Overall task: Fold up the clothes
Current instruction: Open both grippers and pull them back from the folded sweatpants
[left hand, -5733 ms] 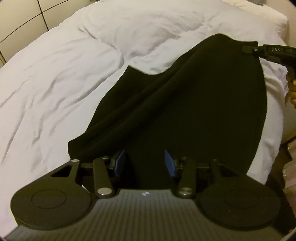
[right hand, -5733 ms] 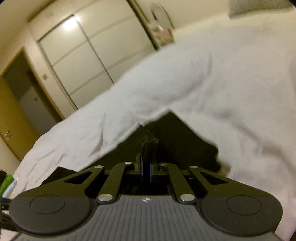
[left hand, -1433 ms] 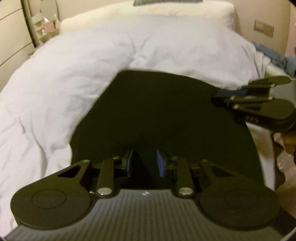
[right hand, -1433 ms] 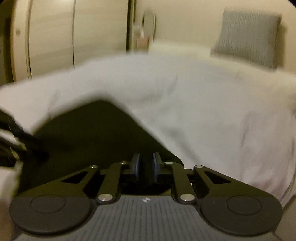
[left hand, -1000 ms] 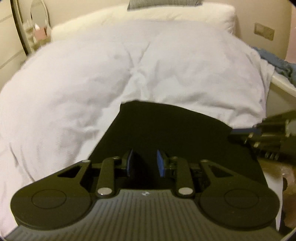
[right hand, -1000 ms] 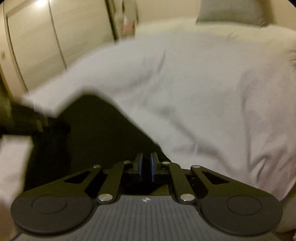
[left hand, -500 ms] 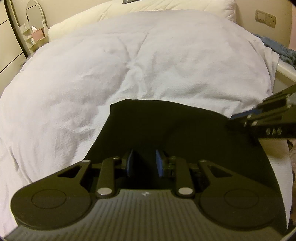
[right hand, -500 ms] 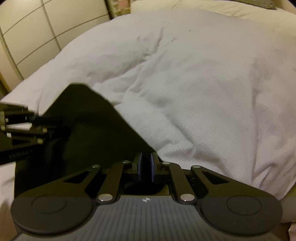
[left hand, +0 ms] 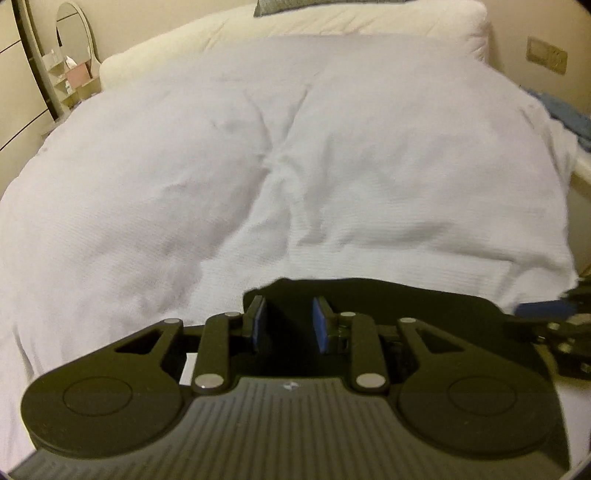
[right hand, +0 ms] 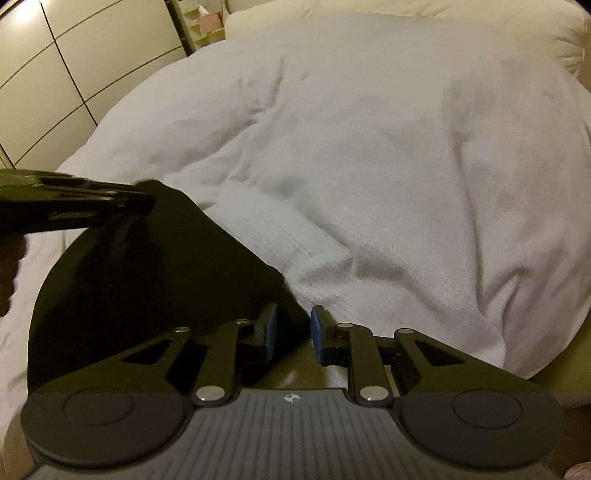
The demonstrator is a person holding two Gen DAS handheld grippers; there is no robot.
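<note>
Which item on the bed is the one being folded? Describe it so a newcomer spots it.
The white duvet covers the whole bed, under a cream pillow at the head. At its near edge lies a black garment, flat between both grippers. It is the only dark cloth on the white bedding.

Left tool (left hand: 286, 323) points downward, blue pads apart with dark cloth between them; grip unclear. Right tool (right hand: 293, 332) also angled down, jaws just been opening, pads (right hand: 317, 334) parted, cloth corner between them and not pinched.

No readable text or numbers anywhere (only a small emblem on each gripper body)
</note>
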